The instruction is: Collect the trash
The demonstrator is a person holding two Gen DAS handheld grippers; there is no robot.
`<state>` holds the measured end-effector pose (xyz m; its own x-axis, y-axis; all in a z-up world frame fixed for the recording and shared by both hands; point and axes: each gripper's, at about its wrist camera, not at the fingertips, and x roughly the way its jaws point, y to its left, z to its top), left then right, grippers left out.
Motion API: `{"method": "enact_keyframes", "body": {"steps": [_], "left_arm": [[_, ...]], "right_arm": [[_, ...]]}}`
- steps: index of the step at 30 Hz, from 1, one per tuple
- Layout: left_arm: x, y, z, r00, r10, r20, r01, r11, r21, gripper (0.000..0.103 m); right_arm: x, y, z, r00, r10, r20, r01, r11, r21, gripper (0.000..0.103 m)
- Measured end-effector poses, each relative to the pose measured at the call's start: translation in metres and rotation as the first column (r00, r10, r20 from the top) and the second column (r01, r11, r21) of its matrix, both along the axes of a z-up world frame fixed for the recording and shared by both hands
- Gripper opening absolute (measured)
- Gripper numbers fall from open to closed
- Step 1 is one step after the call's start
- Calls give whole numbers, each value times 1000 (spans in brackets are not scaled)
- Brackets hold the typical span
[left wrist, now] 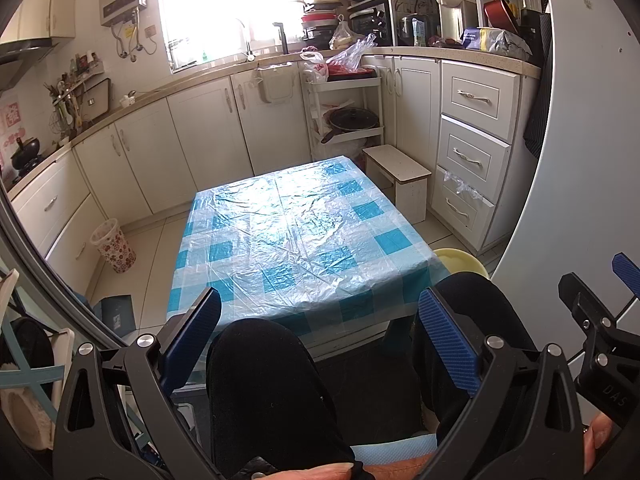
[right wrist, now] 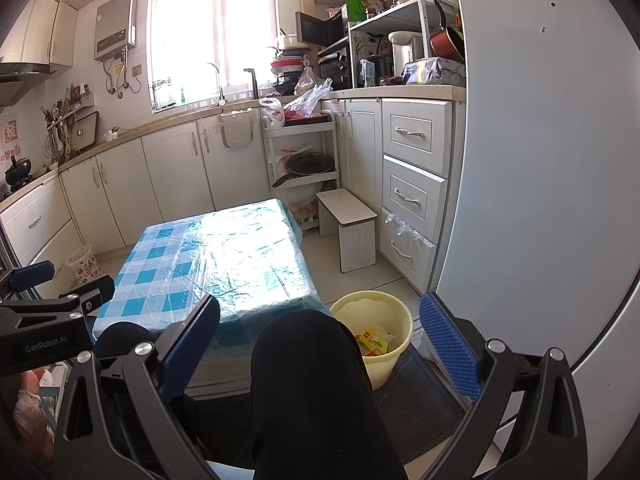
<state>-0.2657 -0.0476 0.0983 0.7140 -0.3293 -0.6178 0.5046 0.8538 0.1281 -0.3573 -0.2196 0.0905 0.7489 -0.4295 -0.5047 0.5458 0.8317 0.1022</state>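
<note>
The crumpled yellow-and-orange paper wrappers (right wrist: 374, 340) lie inside the round pale-yellow plastic bucket (right wrist: 404, 320), just ahead of the right gripper (right wrist: 320, 344), a little right of its centre. They look light, soft and crushable, best pinched at a raised fold. Both the right and left gripper (left wrist: 320, 340) stand wide open and empty, over the person's knees, before the blue checked plastic-covered table (left wrist: 304, 224)

Table (left wrist: 304, 236): low, covered by blue-checked cloth under clear plastic sheet.
Floor (right wrist: 384, 276): pale tiles.
On floor: yellow bucket (right wrist: 374, 336), white stool (right wrist: 352, 224), floral bin (right wrist: 84, 264).
</note>
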Motion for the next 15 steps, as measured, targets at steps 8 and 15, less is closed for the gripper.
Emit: {"method": "enact_keyframes", "body": {"steps": [8,15], "left_arm": [[0,0,0,1000,0,1,0,1000,0,95],[0,0,0,1000,1,0,-1,1000,-1,95]], "right_arm": [[0,-1,0,1000,2,-3,-2,1000,1,96],[1,0,-3,1000,3,-6,-3,1000,1,96]]}}
